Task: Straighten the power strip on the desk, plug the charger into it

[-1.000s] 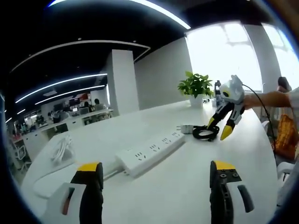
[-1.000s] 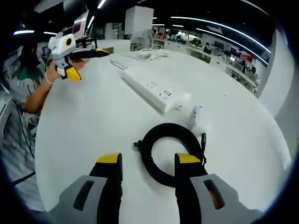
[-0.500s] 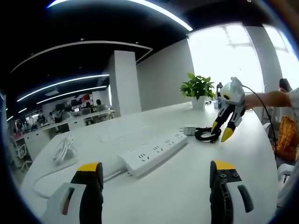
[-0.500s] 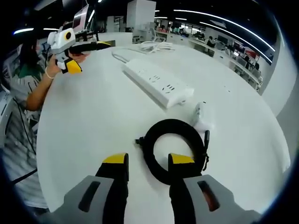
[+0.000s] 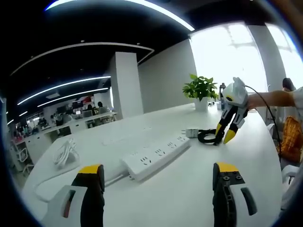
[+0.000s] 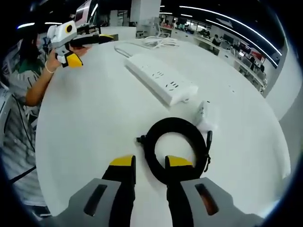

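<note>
Desk [image 6: 90,123] carries the white power strip [image 6: 161,84], lying slantwise mid-surface, nothing plugged in. Beyond its end sit the white charger [image 6: 203,112] and its coiled black cable [image 6: 176,144]. Right gripper [image 6: 147,161], jaws nearly together, straddles the coil's near edge; left gripper [image 5: 158,169] waits, spread wide.

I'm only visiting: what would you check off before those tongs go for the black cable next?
1. Right tongs lined up with the coiled black cable: ok, its near edge sits by the tips.
2. Right tongs gripping it: cannot tell.
3. Charger within reach: ok, lying beside the coil.
4. Power strip straightened: cannot tell; it lies slanted in both views.
5. Sockets free: ok, nothing plugged in.
6. Left tongs out of the way: ok, open, short of the strip.
</note>
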The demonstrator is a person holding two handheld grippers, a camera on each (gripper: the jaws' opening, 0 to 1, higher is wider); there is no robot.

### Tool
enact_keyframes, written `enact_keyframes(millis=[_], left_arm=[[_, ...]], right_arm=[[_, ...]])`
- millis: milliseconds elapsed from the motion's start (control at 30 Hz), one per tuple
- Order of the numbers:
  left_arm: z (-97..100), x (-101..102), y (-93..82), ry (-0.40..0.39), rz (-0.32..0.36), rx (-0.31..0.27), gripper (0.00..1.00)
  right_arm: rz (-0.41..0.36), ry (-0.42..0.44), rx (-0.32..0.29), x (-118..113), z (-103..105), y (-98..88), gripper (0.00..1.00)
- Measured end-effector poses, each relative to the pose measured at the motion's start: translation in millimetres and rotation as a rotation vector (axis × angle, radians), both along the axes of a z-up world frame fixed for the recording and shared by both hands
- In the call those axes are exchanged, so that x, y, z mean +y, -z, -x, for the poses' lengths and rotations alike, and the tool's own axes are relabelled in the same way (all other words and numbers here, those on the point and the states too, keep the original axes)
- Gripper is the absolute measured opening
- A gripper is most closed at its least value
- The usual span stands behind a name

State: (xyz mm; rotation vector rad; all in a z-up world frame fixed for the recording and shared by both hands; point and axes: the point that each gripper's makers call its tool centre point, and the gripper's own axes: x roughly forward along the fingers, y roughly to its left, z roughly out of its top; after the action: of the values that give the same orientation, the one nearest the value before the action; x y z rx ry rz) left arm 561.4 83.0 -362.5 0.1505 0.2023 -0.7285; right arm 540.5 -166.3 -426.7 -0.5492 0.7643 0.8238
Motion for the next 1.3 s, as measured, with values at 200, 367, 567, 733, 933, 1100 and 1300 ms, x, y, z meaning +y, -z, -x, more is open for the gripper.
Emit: enact_keyframes(millis=[200,367,567,733,933,1100,1300], left_arm=[[0.7,-0.6,-1.5,0.001,-0.001,-0.004,0.97],[0.5,-1.4,-1.2,0.003,0.005,-0.001,0.97],[0.2,-0.9,-1.1,0.002,0.003,0.000,0.97],[0.9,0.1,-2.9,0.001,0.002,-0.004,0.97],[1.4,1.7,-3.5,-0.002,0.003,-0.005,0.97],[2.2,1.6,-3.3,0.001,0.005,-0.002,0.96],[2.3,0.8,-5.0,0.006,0.014,0.001,0.96]], right_arm=[[0.015,-0.008,0.001,0.0,-0.5,-0.1,0.20],[0.040,-0.038,-0.015,-0.8,-2.4,-0.3,0.14],[0.076,-0.090,-0.014,0.7,-2.1,0.8,0.11],[0.115,-0.118,0.000,5.9,-0.3,1.5,0.08],[0.084,-0.067,0.010,12.7,-3.9,-2.4,0.06],[-0.034,-0.016,-0.008,22.1,-9.1,-14.3,0.05],[-0.247,0.072,-0.068,26.4,-19.1,-36.2,0.05]])
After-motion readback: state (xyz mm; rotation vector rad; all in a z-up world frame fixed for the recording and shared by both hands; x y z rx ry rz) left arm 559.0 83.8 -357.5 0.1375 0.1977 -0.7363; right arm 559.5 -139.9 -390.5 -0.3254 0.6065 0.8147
